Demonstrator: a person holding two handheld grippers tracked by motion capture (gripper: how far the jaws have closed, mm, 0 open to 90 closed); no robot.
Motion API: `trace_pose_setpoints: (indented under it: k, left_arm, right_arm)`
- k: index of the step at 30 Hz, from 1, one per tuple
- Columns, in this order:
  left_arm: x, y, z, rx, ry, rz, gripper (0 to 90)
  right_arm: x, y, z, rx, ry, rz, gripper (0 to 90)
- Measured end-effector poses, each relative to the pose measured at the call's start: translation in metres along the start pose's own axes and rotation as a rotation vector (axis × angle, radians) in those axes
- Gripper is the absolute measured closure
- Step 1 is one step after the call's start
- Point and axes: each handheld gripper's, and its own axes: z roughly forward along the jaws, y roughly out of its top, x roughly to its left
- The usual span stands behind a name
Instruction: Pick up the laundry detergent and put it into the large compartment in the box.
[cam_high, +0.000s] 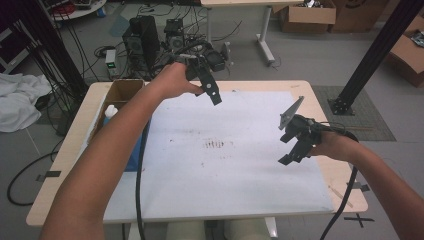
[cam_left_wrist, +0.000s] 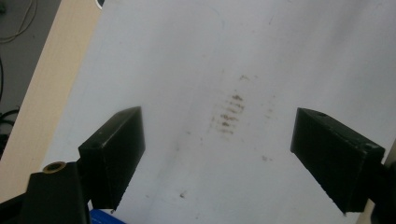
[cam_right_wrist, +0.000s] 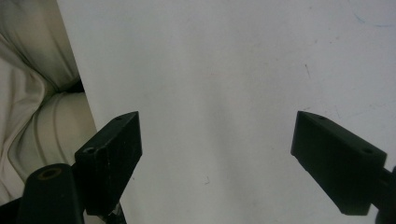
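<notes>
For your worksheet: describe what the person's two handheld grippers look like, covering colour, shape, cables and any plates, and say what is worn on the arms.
Both the left gripper and the right gripper are black, each with two blocky, wedge-shaped jaws bearing small screw holes. A black cable trails from the left gripper, another from the right. A grey three-cornered plate tops the right gripper. Both forearms are bare, with no sleeves visible.

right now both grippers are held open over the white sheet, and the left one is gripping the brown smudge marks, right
Not quite. The left gripper holds nothing: its jaws stand wide apart above the brown smudge marks, as the left gripper view shows. The right gripper is open too, over the white sheet.
</notes>
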Motion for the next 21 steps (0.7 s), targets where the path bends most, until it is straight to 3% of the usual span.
trace_pose_setpoints:
  k: [13, 21]
  left_arm:
    - [-0.003, -0.001, 0.01, -0.008, -0.021, 0.059, 19.2]
    - [-0.006, 0.0, 0.013, -0.001, -0.028, 0.062, 19.6]
  right_arm:
    - [-0.003, 0.003, 0.002, 0.009, 0.006, 0.005, 16.3]
    - [-0.001, 0.004, 0.001, 0.008, 0.001, 0.003, 16.3]
